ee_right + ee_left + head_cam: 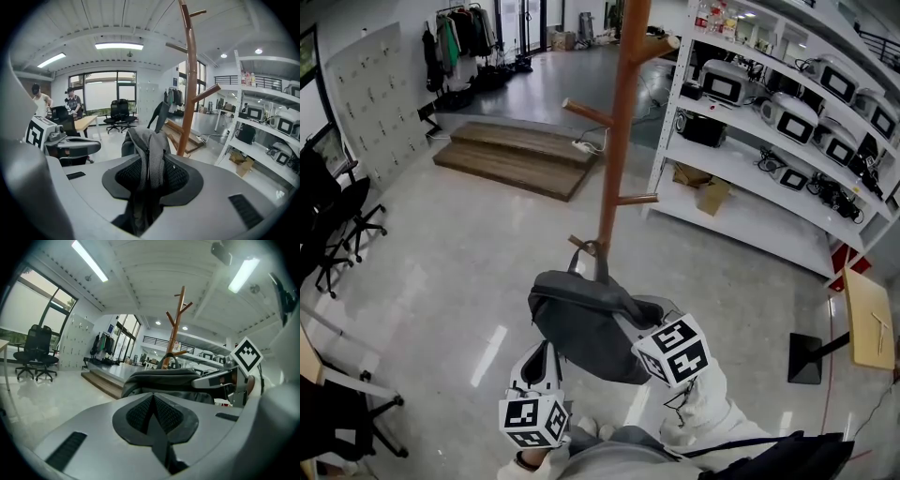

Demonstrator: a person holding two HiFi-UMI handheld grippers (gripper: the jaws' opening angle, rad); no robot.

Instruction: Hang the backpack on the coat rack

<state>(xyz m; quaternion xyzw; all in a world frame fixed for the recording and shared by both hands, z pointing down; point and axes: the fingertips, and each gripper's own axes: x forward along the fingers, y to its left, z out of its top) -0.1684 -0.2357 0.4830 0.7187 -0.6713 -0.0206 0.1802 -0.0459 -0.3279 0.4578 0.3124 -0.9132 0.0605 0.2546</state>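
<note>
Fabric is all the right gripper (149,164) has: its jaws are clenched on a bunched fold of the grey backpack (146,140), a zip line running up between the pads. In the head view the backpack (586,323) hangs clear of the floor (441,281), close in front of the coat rack (619,131), sagging away from the pinch into a slack pouch. That sag suggests a soft shell with little inside, probably light, though a fold of cloth is a poor handle since it can creep out of the pads as the load swings.

The left gripper (152,397) has its jaws closed together on nothing; it sits low at the bag's near side (touching or only just beside, I cannot tell).

The better hold is the carry loop (589,255) at the bag's top, which stands up near the lowest peg (579,244); whether it is around that peg cannot be read from here. The loop looks stiffer than the body and is the part that must go over a peg, so I would support the body from beneath and steer the loop.
</note>
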